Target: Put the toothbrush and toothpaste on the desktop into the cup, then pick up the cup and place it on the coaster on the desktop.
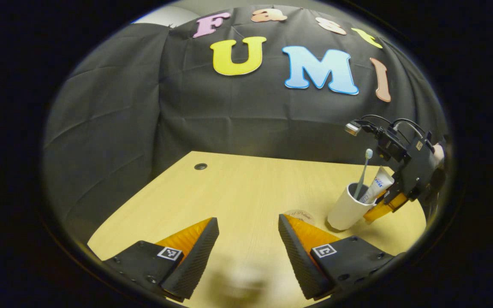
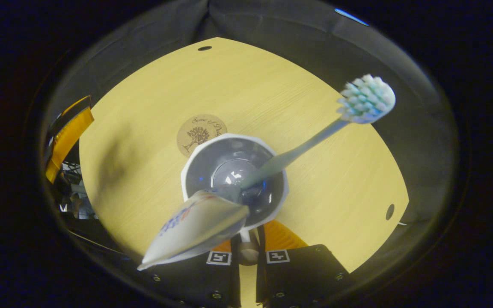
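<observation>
A white cup [image 1: 347,209] stands tilted at the right of the wooden table, right beside the round brown coaster [image 1: 300,215]. A toothbrush [image 1: 363,171] and a toothpaste tube [image 1: 379,184] stick out of it. My right gripper [image 1: 377,211] is shut on the cup's near wall. In the right gripper view I look down into the cup [image 2: 191,171], with the toothbrush [image 2: 306,145] leaning right, the toothpaste [image 2: 195,226] leaning toward me and the coaster [image 2: 201,132] just beyond the rim. My right gripper [image 2: 248,233] pinches the rim. My left gripper [image 1: 247,220] hovers open over the table.
The light wooden table [image 1: 238,188] has a small cable hole [image 1: 200,166] near its far left edge and another hole [image 2: 390,211] near the right edge. Black cloth walls close in behind the table. A hand holds the right gripper at the far right.
</observation>
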`<state>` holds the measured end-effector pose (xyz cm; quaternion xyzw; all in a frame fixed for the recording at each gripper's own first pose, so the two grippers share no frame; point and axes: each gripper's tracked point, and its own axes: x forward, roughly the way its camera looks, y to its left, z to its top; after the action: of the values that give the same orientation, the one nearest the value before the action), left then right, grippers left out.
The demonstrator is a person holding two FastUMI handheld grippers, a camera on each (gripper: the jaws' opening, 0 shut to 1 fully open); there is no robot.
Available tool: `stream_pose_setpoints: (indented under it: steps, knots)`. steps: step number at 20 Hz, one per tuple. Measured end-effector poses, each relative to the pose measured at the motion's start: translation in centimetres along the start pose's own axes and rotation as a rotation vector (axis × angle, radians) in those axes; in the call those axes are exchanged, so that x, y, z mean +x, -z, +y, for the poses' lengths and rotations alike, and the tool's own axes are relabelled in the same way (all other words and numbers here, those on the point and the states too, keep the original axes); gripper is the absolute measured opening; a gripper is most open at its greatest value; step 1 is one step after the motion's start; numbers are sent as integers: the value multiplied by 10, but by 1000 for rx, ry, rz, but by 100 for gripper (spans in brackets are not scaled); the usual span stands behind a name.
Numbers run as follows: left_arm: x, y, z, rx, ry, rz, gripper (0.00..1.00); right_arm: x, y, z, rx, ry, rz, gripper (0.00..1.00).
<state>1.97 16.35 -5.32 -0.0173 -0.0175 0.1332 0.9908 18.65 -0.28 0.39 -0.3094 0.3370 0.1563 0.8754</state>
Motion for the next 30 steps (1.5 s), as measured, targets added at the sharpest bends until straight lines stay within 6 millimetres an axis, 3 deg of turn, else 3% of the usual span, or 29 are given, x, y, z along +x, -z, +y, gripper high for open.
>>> stream_pose_setpoints:
  steps: [12, 21, 30]
  knots:
    - [-17, 14, 42, -3, -57, 25, 95, 10, -44, 30, -28, -30, -26, 15]
    - [-35, 15, 48, -9, -90, 47, 95, 17, -70, 44, -45, -46, -20, 15]
    - [-43, 31, 73, -21, -128, 64, 95, 30, -81, 48, -64, -56, 0, 15]
